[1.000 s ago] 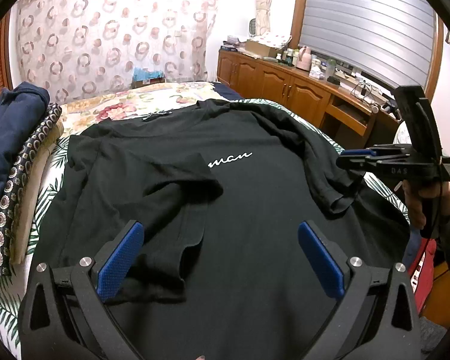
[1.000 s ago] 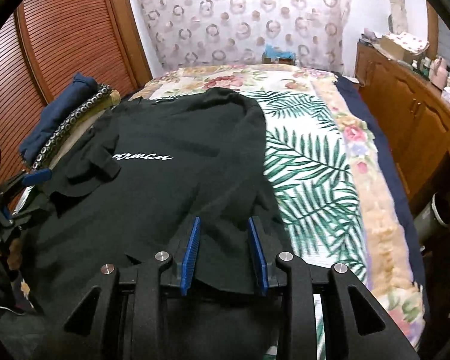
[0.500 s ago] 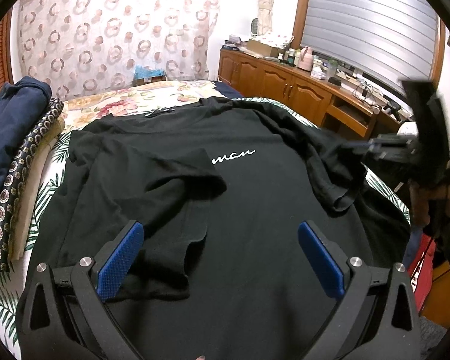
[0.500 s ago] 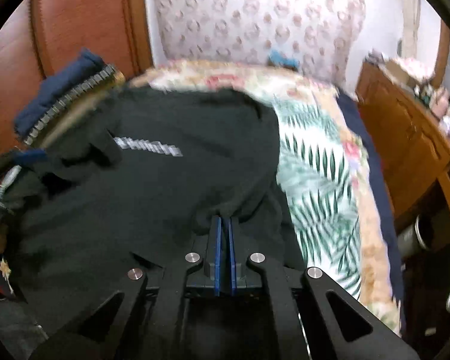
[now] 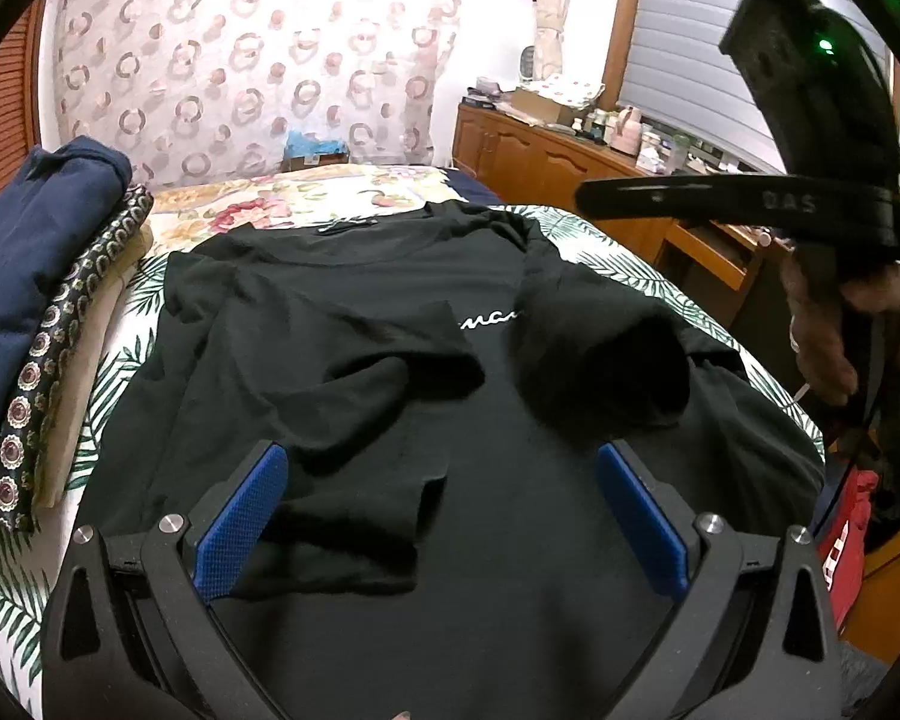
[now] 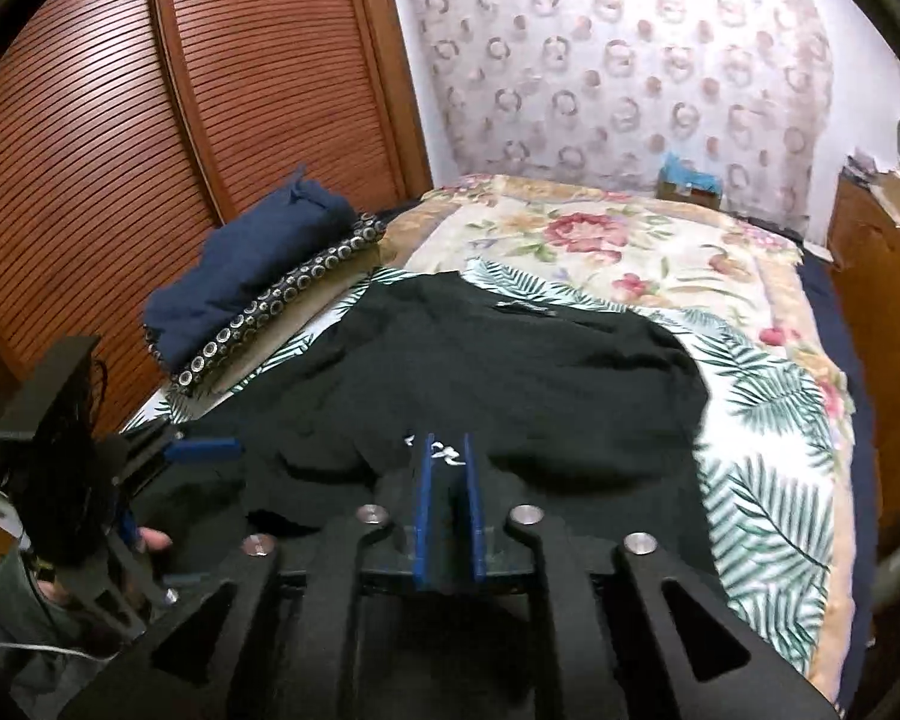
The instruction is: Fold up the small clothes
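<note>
- One cardboard box (image 5: 315, 151) stands past the far end of the bed, against the curtain; something blue fills its top, too small to make out.
- Two grippers are above the bed. The left gripper (image 5: 441, 456) has its blue pads spread wide and hangs over the near hem of the black T-shirt (image 5: 390, 354), gripping nothing.
- Held higher and off to the right, the right gripper (image 6: 448, 441) has its pads only a narrow gap apart. Its own camera shows the shirt's white lettering (image 5: 489, 319) through that gap, and no cloth is pinched.
- The shirt lies front up on the bedspread (image 6: 768, 480), collar away from the cameras. Both sleeves are turned in over the chest: the left sleeve (image 5: 354, 420) lies flat, and the right sleeve (image 5: 600, 360) is bunched in a rounded lump that covers the end of the lettering.
- Palm leaves are printed on the near part of the bedspread and flowers on the far part.
- Beside the shirt, on the bed's left side, is a stack of folded clothes (image 5: 36, 252): a navy piece on top, a dark ring-patterned one under it, then a beige one.
- Room: a circle-print curtain (image 5: 240, 60) behind the bed, louvred wooden doors (image 6: 150, 90) on the left, and a cluttered wooden sideboard (image 5: 540, 162) under a grey shutter (image 5: 690, 60) on the right.
</note>
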